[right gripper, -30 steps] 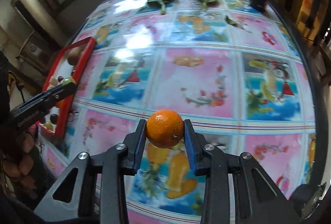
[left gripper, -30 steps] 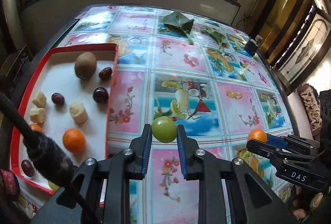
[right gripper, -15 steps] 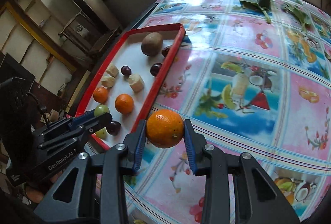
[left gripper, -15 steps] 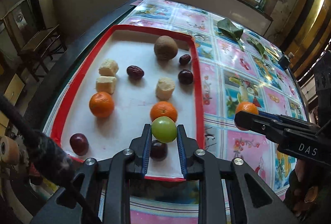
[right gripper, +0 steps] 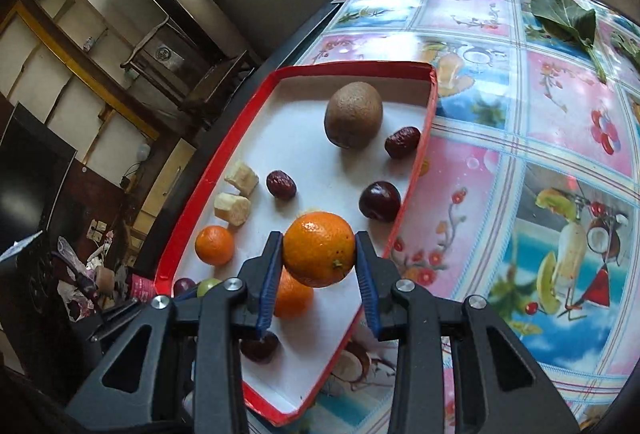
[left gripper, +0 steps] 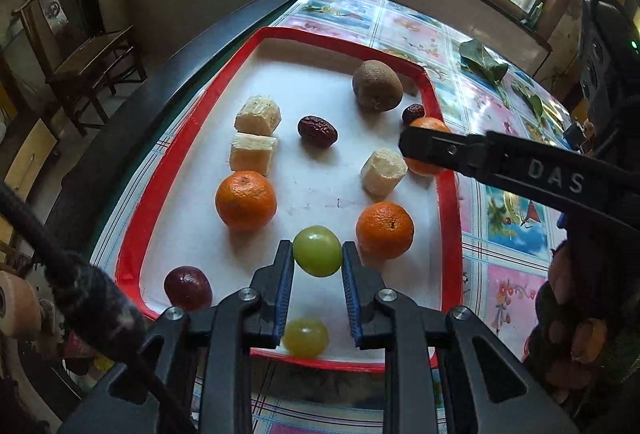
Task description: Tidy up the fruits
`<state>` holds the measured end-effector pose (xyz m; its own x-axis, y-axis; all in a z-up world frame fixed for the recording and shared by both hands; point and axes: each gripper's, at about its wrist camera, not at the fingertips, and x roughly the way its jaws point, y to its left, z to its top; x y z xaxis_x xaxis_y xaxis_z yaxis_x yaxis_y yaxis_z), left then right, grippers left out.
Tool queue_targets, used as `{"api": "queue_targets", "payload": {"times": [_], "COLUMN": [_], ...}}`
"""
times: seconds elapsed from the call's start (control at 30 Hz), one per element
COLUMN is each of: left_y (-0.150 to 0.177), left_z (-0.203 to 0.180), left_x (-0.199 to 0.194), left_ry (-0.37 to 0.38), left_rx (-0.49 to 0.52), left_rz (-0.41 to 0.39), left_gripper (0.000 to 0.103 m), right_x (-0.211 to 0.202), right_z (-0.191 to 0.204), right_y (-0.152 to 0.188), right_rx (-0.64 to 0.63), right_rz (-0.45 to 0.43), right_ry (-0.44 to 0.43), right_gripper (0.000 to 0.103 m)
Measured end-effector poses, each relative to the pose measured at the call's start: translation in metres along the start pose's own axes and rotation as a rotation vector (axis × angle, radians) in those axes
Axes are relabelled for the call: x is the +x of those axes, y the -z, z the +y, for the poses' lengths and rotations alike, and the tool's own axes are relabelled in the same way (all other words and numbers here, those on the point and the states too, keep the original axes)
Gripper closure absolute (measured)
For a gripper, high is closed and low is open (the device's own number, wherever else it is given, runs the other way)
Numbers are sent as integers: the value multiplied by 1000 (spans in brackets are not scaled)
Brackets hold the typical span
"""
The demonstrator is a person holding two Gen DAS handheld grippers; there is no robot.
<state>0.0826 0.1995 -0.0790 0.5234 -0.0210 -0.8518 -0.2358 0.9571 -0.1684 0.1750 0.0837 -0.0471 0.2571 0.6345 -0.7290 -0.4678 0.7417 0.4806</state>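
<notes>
Two claws were seen above a red-rimmed white rectangular tray (left gripper: 168, 161) at the edge of a worktop (right gripper: 500, 193) covered with a glossy fruit-print cloth.

The left claw (left gripper: 317, 260) was closed on a round green grape-like fruit (left gripper: 317, 251), held over the near end of the tray. The right claw (right gripper: 319, 254) was closed on a small orange mandarin (right gripper: 319, 248), held above the tray's right side, close to its rim.

Risks, as judged:
- The held mandarin could roll over the low rim onto the worktop if released so near the edge.
- The green fruit could bump the mandarin (left gripper: 385, 230) lying just right of the left claw.
- The claws were close together and could collide.

Counted on the tray:
- two mandarins, one to each side beyond the left claw
- one brown kiwi (left gripper: 377, 85), far beyond
- three pale cut chunks (left gripper: 383, 173)
- two wrinkled dark-red dates (left gripper: 317, 131)
- one green grape (left gripper: 306, 337) beneath the left claw
- several dark round fruits, the exact number unclear.
</notes>
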Motion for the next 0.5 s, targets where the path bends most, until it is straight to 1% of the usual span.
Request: {"api": "queue_targets", "payload": {"times": [0.1, 0.2, 0.5], "left_y": [-2, -3, -1], "left_z": [1, 4, 2], "left_x": [3, 7, 14], "left_ry": [-5, -12, -59], "left_rx": [2, -4, 6], "left_rz": [3, 13, 21], "left_gripper": [80, 80, 80], "right_x": [14, 27, 56], "right_z": [10, 16, 7], "right_y": [-13, -22, -33], "right_rx": [-36, -68, -66], "right_rz": [-15, -35, 15], "right_ry": [27, 90, 105], "right_gripper": [65, 65, 64]}}
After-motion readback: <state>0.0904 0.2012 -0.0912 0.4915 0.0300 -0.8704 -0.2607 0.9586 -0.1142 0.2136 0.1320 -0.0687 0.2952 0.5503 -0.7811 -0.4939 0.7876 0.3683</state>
